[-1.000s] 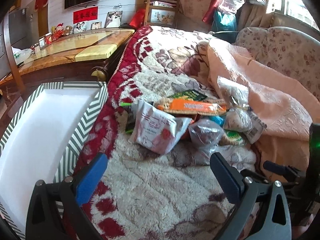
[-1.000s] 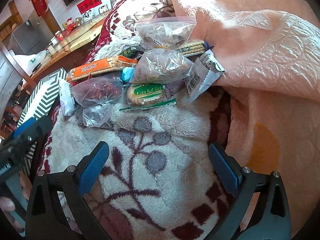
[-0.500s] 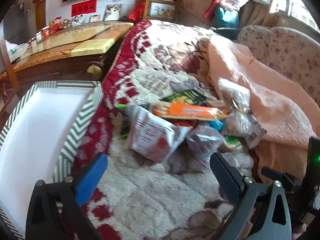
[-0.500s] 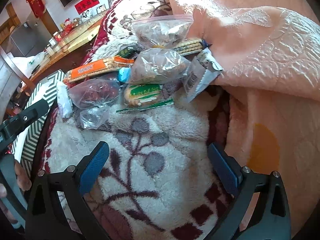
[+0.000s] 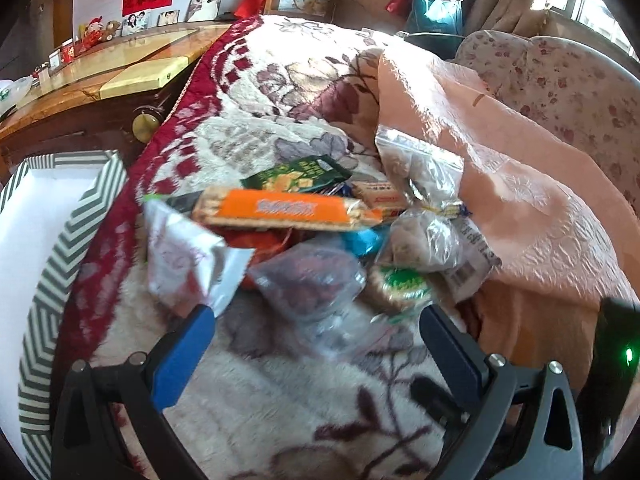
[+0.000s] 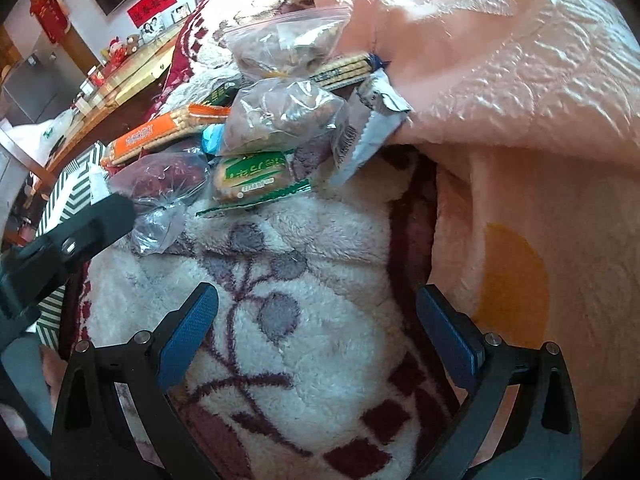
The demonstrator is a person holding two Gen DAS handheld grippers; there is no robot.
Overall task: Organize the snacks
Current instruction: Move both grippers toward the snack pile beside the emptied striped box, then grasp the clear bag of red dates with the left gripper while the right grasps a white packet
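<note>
On blanket, left gripper gapes empty, bag of red dates dead ahead; right gripper, also wide and empty, sits farther back.

Free room: we find bare fleece on the cream floral blanket under our wide-spread right gripper, and again below our left gripper, also spread wide.

Obstacles ahead: heaped snack pile, packets touching and overlapping. Nearest us, clear plastic bag of dark red fruit, white foil pouch, green-labelled cake packet. Long orange biscuit pack lies across the top.

Right flank: bunched peach quilt walls the pile.

Left flank: chevron-striped white box, interior open.
</note>
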